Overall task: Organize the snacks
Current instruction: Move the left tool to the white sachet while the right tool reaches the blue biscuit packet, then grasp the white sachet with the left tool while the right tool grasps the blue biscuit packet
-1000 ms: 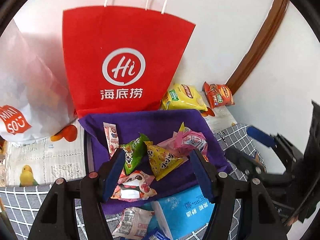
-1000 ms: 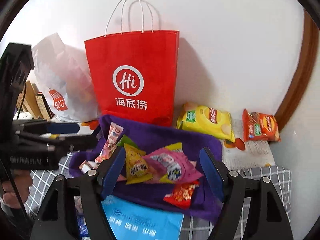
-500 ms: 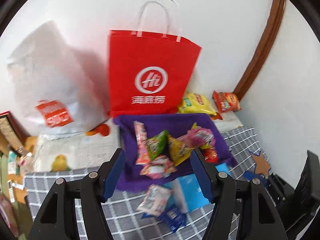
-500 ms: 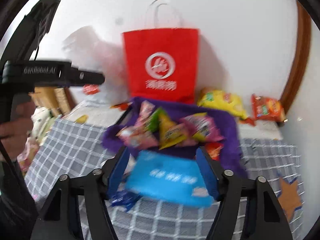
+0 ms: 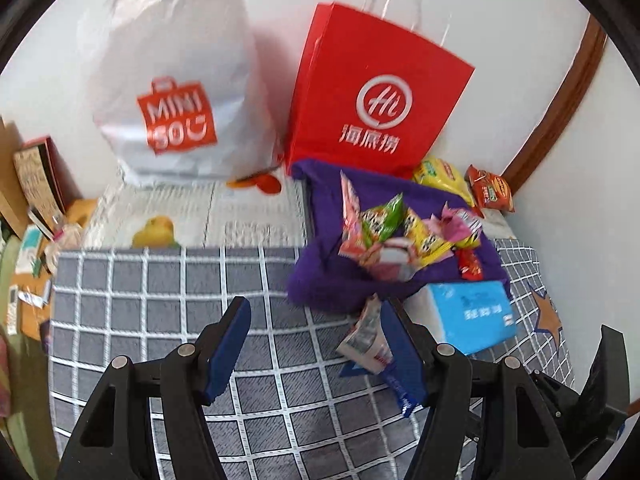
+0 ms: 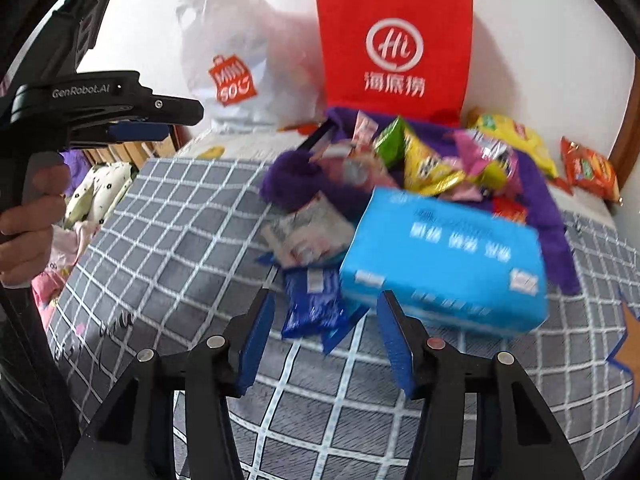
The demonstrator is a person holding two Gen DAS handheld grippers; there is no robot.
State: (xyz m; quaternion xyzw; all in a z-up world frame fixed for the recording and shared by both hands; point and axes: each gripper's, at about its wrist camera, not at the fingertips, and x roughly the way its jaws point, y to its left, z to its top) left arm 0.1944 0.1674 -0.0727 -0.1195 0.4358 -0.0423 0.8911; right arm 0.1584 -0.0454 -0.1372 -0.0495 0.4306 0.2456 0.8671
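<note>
Landmark: red paper carrier bag with white logo and cord handles (image 5: 376, 96), upright against the white wall.

Grey checked cloth (image 5: 160, 300) covers the surface in front of the landmark. White plastic shopping bag with an orange logo (image 5: 176, 92) stands just left of the landmark. Purple fleece cloth (image 5: 324, 280) lies at the landmark's foot, touching its base. Light-blue soft tissue pack (image 6: 444, 264) lies at the cloth's near edge.

Heap of small foil snack packets, green, yellow, pink and red (image 5: 400, 232), sits on the purple cloth in front of the landmark. Yellow crisp bag (image 6: 516, 140) and orange-red snack bag (image 6: 588, 168) lie right of the landmark by the wall. White-and-red printed packet (image 5: 366, 344) and dark-blue wrapped snack (image 6: 316, 300) lie on the checks, nearer than the purple cloth.

Left gripper (image 5: 316, 348): blue pads apart over bare checks, nothing grasped; the white-and-red packet is beside its right finger, contact unclear.

Right gripper (image 6: 326, 336): jaws closing, the dark-blue snack just beyond the tips, not pressed.

Right wrist view only: a hand (image 6: 28, 224) on the left tool's black handle. Left wrist view only: brown cartons (image 5: 36, 184) far left of the landmark.
</note>
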